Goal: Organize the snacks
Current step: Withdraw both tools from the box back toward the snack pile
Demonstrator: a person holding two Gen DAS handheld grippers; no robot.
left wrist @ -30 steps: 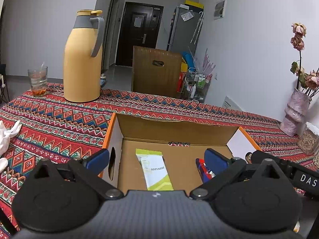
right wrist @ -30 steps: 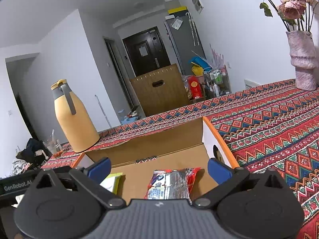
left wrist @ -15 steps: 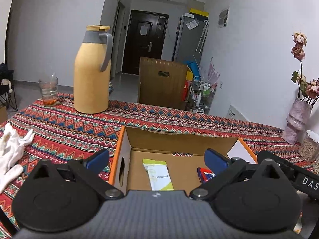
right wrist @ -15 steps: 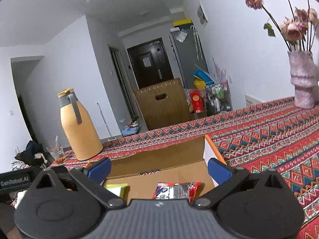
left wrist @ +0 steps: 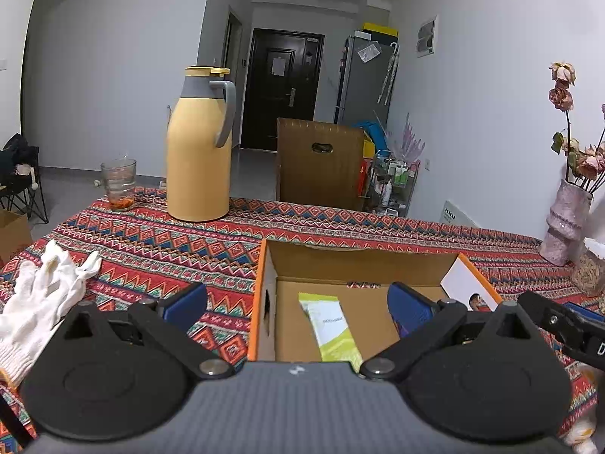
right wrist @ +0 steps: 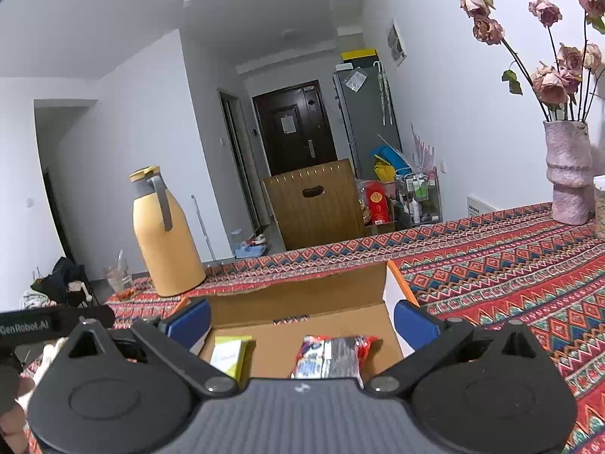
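An open cardboard box (left wrist: 359,265) with orange edges sits on the patterned tablecloth; it also shows in the right wrist view (right wrist: 302,295). Inside lie a white-and-green snack packet (left wrist: 329,325), seen too in the right wrist view (right wrist: 227,353), and a red-and-silver snack packet (right wrist: 332,350). My left gripper (left wrist: 297,302) is open and empty, above the box's near left side. My right gripper (right wrist: 300,317) is open and empty, above the box's near edge.
A yellow thermos jug (left wrist: 198,147) and a glass (left wrist: 119,183) stand at the back left. White gloves (left wrist: 41,295) lie at the left. A pink vase with dried roses (right wrist: 567,178) stands at the back right. A brown chair back (left wrist: 319,166) is beyond the table.
Both grippers have pulled back and risen away from the box. The box and packets look smaller and lower in view. Both stay open and empty.
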